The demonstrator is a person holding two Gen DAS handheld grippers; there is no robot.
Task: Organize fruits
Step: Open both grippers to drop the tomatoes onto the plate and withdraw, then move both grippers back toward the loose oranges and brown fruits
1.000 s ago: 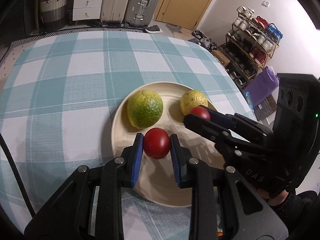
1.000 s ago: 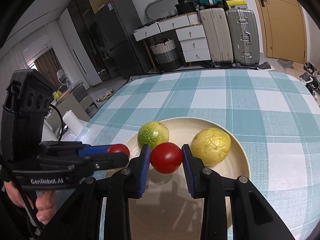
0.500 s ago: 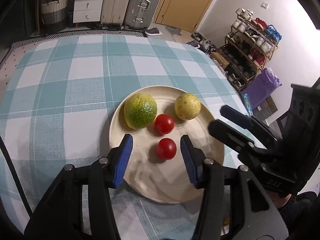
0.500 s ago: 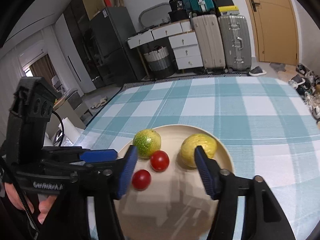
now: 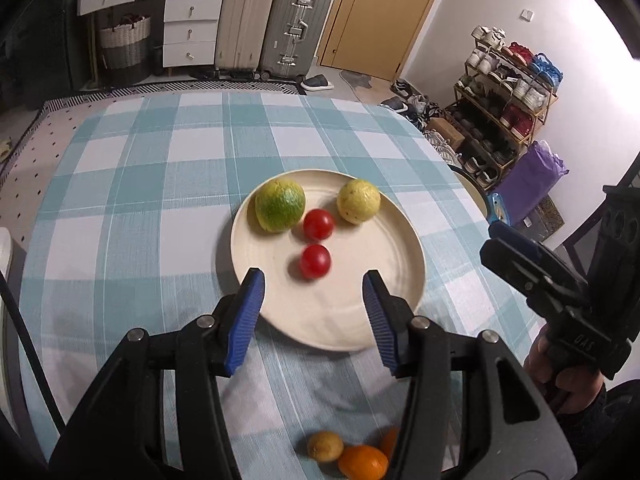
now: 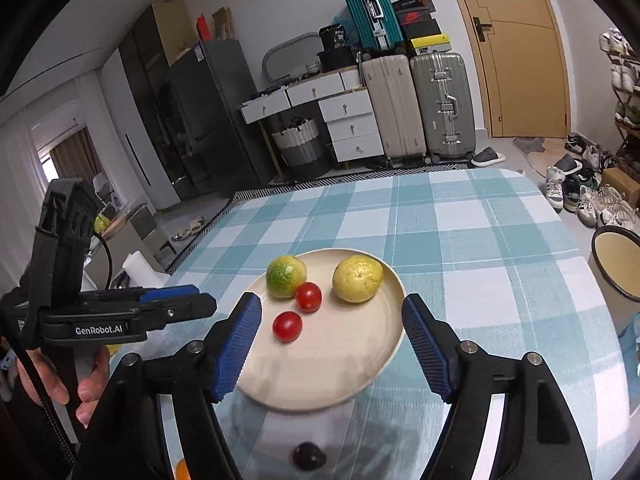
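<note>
A cream plate on the checked tablecloth holds a green-yellow citrus, a yellow fruit and two red tomatoes. My left gripper is open above the plate's near rim, with the nearer tomato lying loose just beyond its blue pads. My right gripper hovers over the same plate; its jaws are opening and nothing is between them. Each gripper shows from the side in the other's view: the right gripper and the left gripper.
Near the table's front edge lie a small yellowish fruit, an orange and a dark round fruit. A dark-rimmed bowl sits at the right table edge. Checked cloth stretches beyond the plate. A hand holds each gripper.
Each gripper was shut on a red tomato over the plate. Both have opened, left the tomatoes on the plate, and drawn back and up.
</note>
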